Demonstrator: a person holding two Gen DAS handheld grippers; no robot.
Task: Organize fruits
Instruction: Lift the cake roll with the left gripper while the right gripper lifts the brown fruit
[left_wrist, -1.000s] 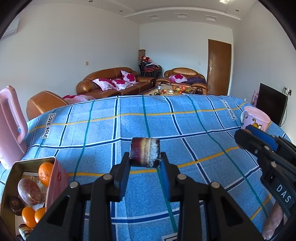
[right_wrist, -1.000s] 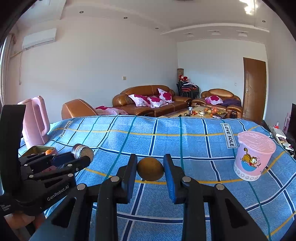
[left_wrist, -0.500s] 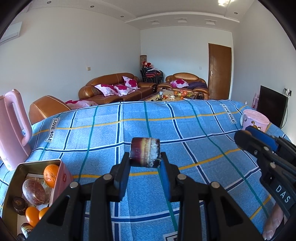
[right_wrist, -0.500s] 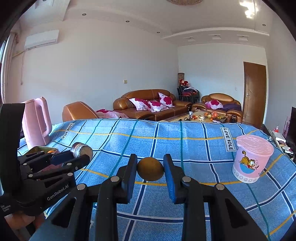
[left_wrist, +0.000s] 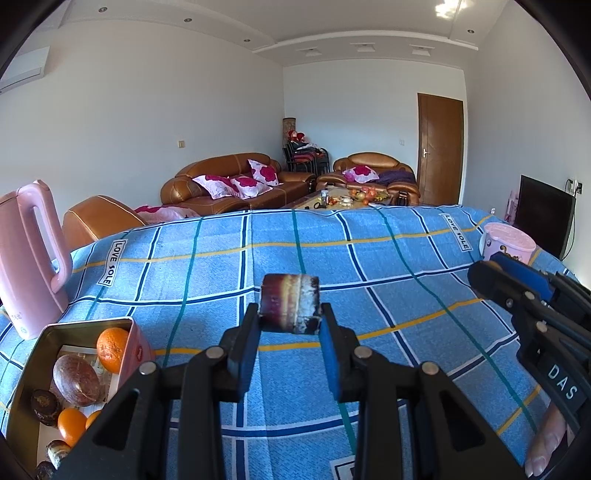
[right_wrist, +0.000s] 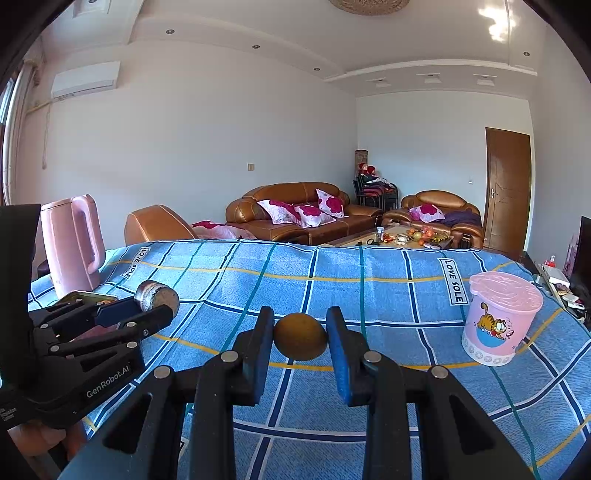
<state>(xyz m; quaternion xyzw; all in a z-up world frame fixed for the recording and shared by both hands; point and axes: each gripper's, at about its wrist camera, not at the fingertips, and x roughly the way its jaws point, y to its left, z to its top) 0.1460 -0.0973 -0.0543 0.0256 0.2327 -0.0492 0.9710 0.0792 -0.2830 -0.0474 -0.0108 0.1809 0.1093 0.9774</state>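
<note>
My left gripper (left_wrist: 290, 328) is shut on a dark banded cylindrical piece (left_wrist: 289, 309), held above the blue checked cloth (left_wrist: 332, 258). In the right wrist view that same gripper (right_wrist: 147, 314) shows at the left with the piece's round grey end (right_wrist: 157, 295). My right gripper (right_wrist: 300, 341) is shut on a round brownish-yellow fruit (right_wrist: 300, 341); from the left wrist view its black body (left_wrist: 535, 317) reaches in at the right. An open tin box (left_wrist: 33, 373) at lower left holds oranges (left_wrist: 112, 343), a brown oval fruit (left_wrist: 75, 380) and small dark pieces.
A pink kettle (left_wrist: 31, 254) stands at the left behind the tin. A pink lidded cup with a cartoon cat (right_wrist: 498, 317) sits at the right of the cloth. Beyond the table are brown sofas (right_wrist: 295, 214), a coffee table and a door. A fingertip (left_wrist: 546, 446) shows bottom right.
Both views have tilted up slightly, so the table and tin sit lower in frame. Both grips are unchanged.
</note>
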